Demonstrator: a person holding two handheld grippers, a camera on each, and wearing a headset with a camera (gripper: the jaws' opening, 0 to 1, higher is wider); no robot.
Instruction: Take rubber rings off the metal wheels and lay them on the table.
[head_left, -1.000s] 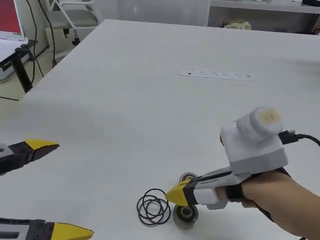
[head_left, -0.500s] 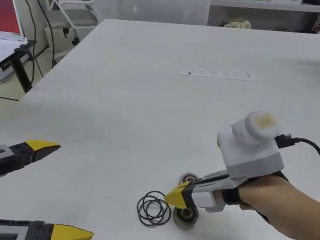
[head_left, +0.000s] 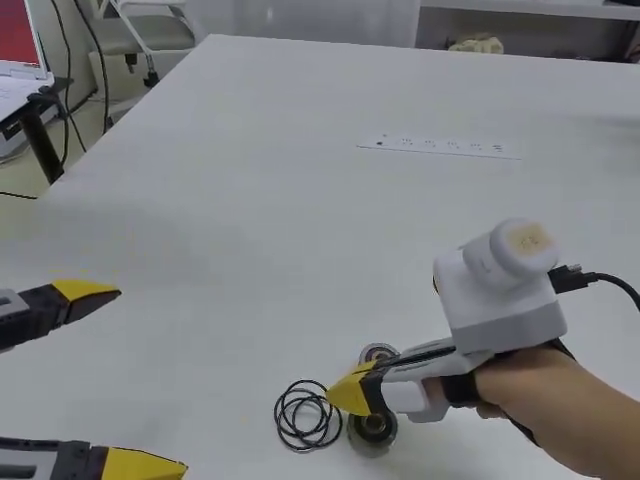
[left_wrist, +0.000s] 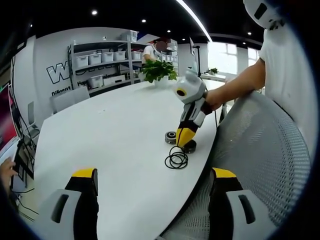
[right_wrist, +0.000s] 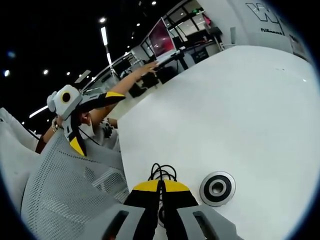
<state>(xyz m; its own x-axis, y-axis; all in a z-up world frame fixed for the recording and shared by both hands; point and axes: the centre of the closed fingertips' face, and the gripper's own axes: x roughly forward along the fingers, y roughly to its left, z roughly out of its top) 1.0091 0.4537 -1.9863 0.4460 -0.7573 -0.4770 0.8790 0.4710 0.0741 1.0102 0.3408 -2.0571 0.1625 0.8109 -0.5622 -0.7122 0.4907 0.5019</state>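
Note:
Several loose black rubber rings (head_left: 308, 414) lie in a small pile near the table's front edge. My right gripper (head_left: 338, 392) is shut with its yellow tips at the pile's right edge, and a thin rubber ring (right_wrist: 162, 172) loops out from them. One metal wheel (head_left: 377, 355) lies flat just behind the jaws. A second wheel (head_left: 372, 429) sits under them. In the right gripper view the flat wheel (right_wrist: 217, 188) is right of my shut tips (right_wrist: 161, 186). My left gripper (head_left: 115, 378) hangs wide open at the left, holding nothing.
A white power strip (head_left: 437, 148) lies far back on the white table (head_left: 250, 200). A mesh chair back (left_wrist: 260, 150) is close to the table's near edge. An office chair (head_left: 150, 30) and a desk with a red screen (head_left: 15, 40) stand beyond the table's left side.
My right gripper has shifted slightly left and lower toward the ring pile. The left gripper, the rings and the wheels have stayed where they were.

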